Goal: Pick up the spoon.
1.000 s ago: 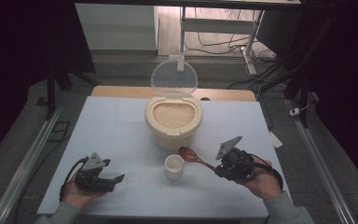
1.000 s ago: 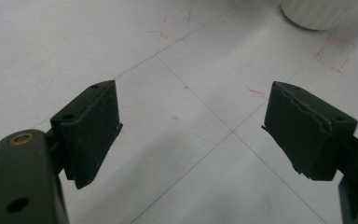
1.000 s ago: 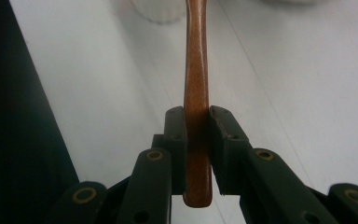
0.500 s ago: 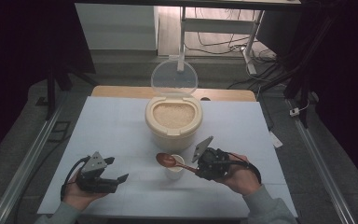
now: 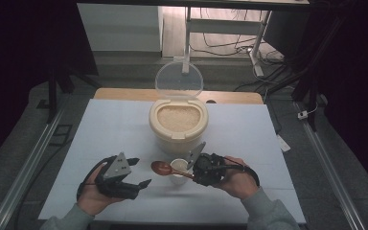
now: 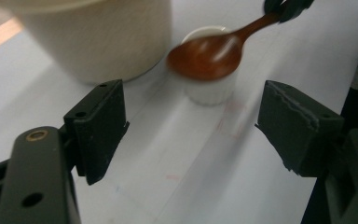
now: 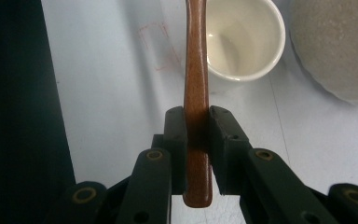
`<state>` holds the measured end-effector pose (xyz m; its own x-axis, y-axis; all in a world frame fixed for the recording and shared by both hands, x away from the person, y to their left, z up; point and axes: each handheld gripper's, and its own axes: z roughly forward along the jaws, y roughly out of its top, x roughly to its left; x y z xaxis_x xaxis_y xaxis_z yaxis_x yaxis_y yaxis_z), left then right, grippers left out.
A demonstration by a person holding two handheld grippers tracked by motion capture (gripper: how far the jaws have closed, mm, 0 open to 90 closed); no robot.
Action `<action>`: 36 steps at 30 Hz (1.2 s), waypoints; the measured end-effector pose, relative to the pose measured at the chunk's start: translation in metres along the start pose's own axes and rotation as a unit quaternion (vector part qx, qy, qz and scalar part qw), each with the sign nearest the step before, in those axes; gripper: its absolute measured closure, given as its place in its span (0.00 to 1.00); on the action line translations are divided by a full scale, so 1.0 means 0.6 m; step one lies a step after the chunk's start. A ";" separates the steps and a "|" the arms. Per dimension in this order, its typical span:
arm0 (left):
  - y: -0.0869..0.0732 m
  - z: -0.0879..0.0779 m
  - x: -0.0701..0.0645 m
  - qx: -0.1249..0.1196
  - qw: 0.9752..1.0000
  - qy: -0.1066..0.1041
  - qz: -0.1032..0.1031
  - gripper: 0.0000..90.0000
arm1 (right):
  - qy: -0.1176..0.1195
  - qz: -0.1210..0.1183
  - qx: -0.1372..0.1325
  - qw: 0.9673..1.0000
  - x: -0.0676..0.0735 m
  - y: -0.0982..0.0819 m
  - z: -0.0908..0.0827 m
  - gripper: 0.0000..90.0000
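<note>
My right gripper (image 5: 197, 173) (image 7: 196, 125) is shut on the handle of a brown wooden spoon (image 5: 165, 169) (image 7: 196, 70). The spoon reaches left over a small white cup (image 5: 178, 171) (image 7: 242, 37), and its bowl (image 6: 207, 55) hangs just past the cup's left rim. The cup (image 6: 213, 84) looks empty inside. Behind it stands a cream rice container (image 5: 178, 123) (image 6: 98, 37) full of rice, its clear lid (image 5: 179, 80) raised. My left gripper (image 5: 132, 179) (image 6: 191, 121) rests open on the table left of the cup, with nothing between its jaws.
The white table top (image 5: 110, 129) ends in a wooden strip (image 5: 230, 97) at the back. Metal rails (image 5: 26, 165) run along both sides. Faint red pencil marks (image 6: 228, 122) lie on the surface near the cup.
My right gripper has carried the spoon leftwards, from right of the cup to over it, so the bowl now sticks out past the cup's left side. The left gripper stayed put.
</note>
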<state>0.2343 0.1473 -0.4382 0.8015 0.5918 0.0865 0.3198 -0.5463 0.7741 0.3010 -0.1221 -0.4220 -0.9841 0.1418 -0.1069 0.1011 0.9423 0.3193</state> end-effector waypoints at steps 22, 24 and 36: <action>0.088 0.087 -0.024 0.072 0.989 -0.085 0.100 0.52 | -0.001 -0.032 -0.001 0.999 0.010 0.028 0.005 0.86; 0.089 0.092 -0.024 0.081 0.987 -0.092 0.104 0.54 | 0.000 -0.033 -0.001 0.999 0.012 0.030 0.005 0.86; 0.083 0.110 -0.034 0.093 0.985 -0.115 0.088 0.72 | 0.010 -0.073 0.003 0.997 0.021 0.038 -0.004 0.86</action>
<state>0.2671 0.0689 -0.4426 0.9389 0.3406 0.0487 0.2359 -0.7402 0.6296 0.2905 -0.0996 -0.4137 -0.9910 -0.0035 -0.1339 -0.0433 0.9542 0.2959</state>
